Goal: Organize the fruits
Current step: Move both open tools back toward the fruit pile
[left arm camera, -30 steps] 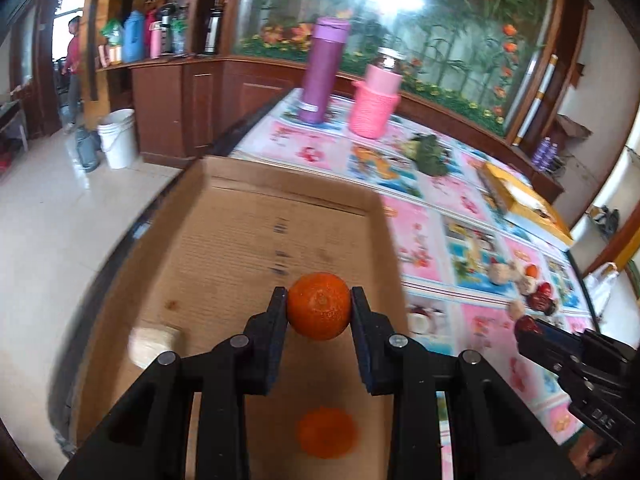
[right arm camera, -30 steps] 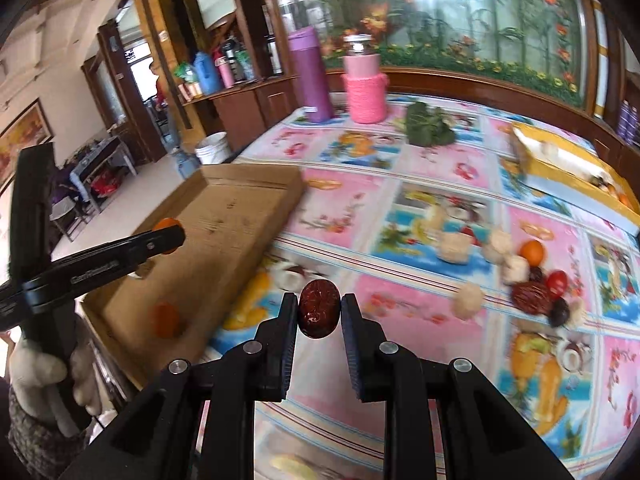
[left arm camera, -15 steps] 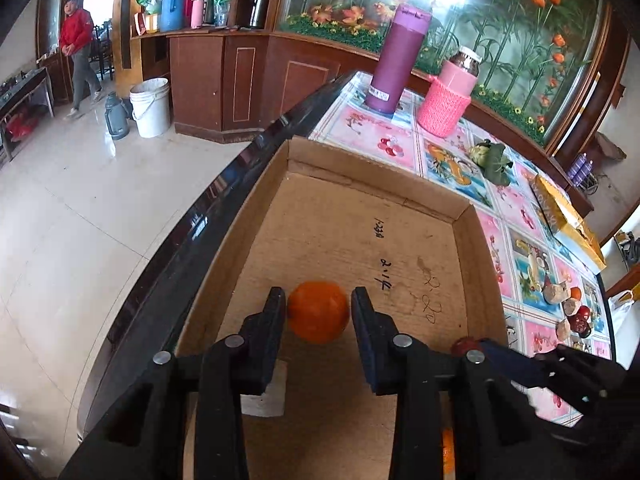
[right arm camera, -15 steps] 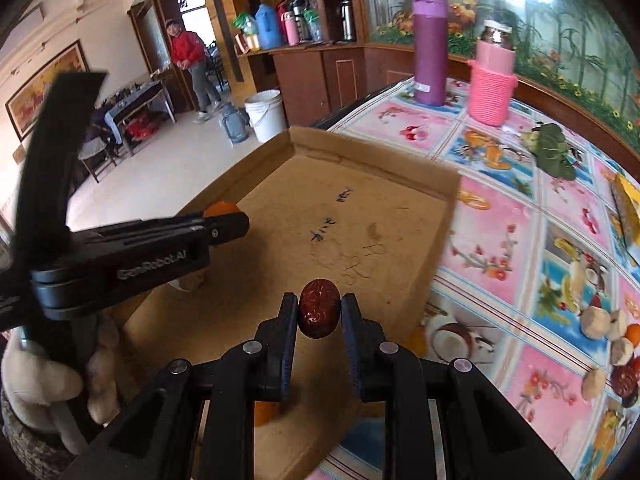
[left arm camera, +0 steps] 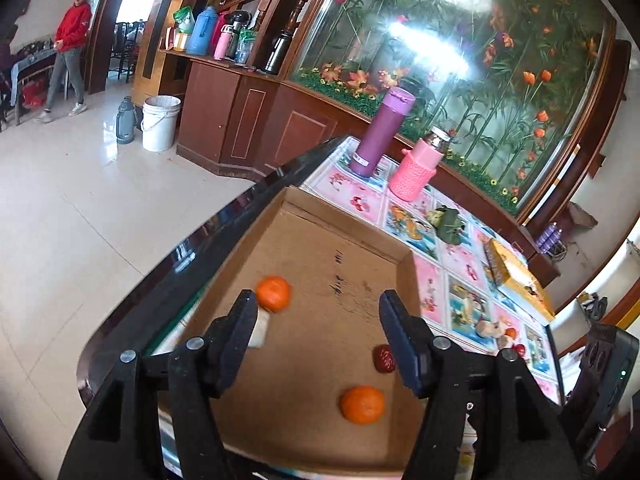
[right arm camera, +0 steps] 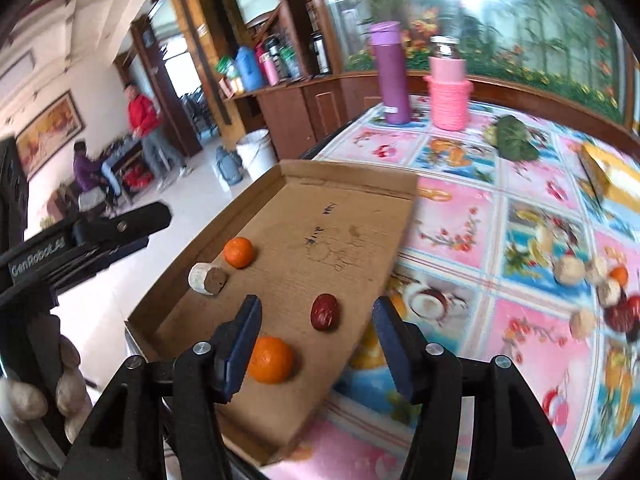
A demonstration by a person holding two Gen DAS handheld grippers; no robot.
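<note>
A shallow cardboard tray (left arm camera: 344, 224) (right arm camera: 352, 184) lies at the table's left edge. In it lie two oranges (left arm camera: 273, 293) (left arm camera: 362, 404), a dark red date (left arm camera: 384, 359) and a pale cork-like piece (right arm camera: 207, 278). The right wrist view shows the same oranges (right arm camera: 239, 252) (right arm camera: 270, 360) and date (right arm camera: 324, 312). My left gripper (left arm camera: 318, 316) is open and empty above the tray. My right gripper (right arm camera: 316, 320) is open and empty above the tray's near end. More fruits and pale pieces (right arm camera: 600, 292) lie on the flowered tablecloth at the right.
A purple flask (right arm camera: 390, 72) and a pink-sleeved jar (right arm camera: 448, 88) stand at the table's far end. A green leaf bundle (right arm camera: 514, 140) and a yellow box (right arm camera: 612, 176) lie beyond the tray. The table edge drops to a tiled floor at the left.
Both grippers have opened. The left let go of its orange and the right let go of the date; both now lie in the tray. Both grippers pulled back and up.
</note>
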